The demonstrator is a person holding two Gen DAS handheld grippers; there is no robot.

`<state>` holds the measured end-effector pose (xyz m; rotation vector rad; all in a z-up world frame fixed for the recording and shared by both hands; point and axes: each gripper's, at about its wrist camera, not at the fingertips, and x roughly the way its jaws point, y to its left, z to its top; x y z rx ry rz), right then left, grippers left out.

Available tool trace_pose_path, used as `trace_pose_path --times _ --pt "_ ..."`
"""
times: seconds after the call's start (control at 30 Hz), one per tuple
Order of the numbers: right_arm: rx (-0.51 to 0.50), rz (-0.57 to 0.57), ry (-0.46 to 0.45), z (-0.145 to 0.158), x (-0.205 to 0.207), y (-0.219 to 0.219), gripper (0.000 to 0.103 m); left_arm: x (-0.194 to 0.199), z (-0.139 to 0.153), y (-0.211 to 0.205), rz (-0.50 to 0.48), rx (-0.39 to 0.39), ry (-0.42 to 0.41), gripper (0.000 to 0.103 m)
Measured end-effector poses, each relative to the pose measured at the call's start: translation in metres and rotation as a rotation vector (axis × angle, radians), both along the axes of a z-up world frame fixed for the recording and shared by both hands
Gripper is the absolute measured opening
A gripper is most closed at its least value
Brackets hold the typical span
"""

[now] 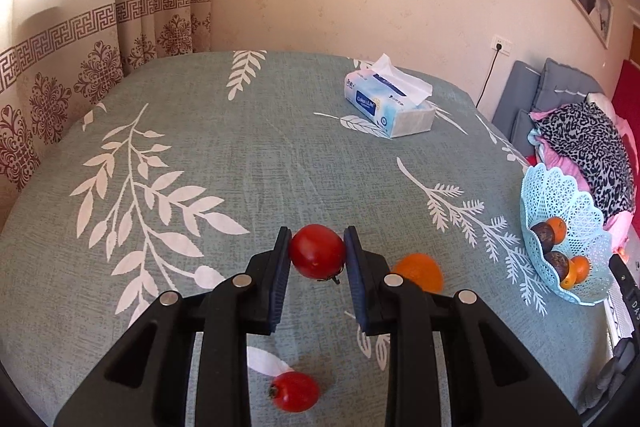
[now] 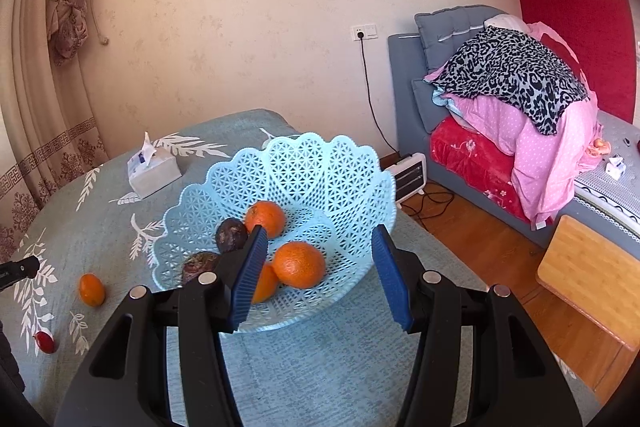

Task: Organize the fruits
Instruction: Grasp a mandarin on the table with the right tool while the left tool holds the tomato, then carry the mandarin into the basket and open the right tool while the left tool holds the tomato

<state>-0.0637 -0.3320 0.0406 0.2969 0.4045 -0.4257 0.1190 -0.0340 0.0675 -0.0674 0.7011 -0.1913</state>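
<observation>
Left wrist view: red tomato (image 1: 317,251) clenched between the pads of the left claw (image 1: 317,259), lifted clear of the surface (image 1: 240,167). A second small tomato (image 1: 295,391) lies on the cloth near the camera, and a loose orange (image 1: 420,271) sits just right of the claw. Blue lattice basket (image 1: 580,227) stands at the far right edge of the surface, holding oranges and two dark fruits. Tissue box (image 1: 390,107) sits far off, well apart.

Right claw (image 2: 320,267) hangs released over the basket's near side, nothing between its pads.

Risks, judged: the tomato is smooth and round (grip looks near the pad tips), so it could slip out during carry. A hard squeeze could bruise it. A high drop could bounce fruit out.
</observation>
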Motion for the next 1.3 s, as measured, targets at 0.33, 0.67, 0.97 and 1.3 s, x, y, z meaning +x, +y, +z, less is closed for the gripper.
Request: trace_pose_path --times 0.33,0.67,0.97,1.3 --pt "-0.027 0.403 0.056 0.017 0.046 0.088 0.056 -0.016 0.010 0.015 0.045 0.023 -0.064 0.027" --pt "0.062 0.701 0.241 -0.006 0.115 0.159 0.056 -0.017 -0.001 0.025 0.077 0.023 -0.040 0.027" --pt "0.046 0.715 0.335 -0.026 0.160 0.184 0.055 -0.017 -0.003 0.028 0.088 0.017 -0.035 0.027" --pt "0.030 0.707 0.375 -0.040 0.175 0.185 0.038 -0.015 -0.007 0.029 0.088 0.014 -0.020 0.027"
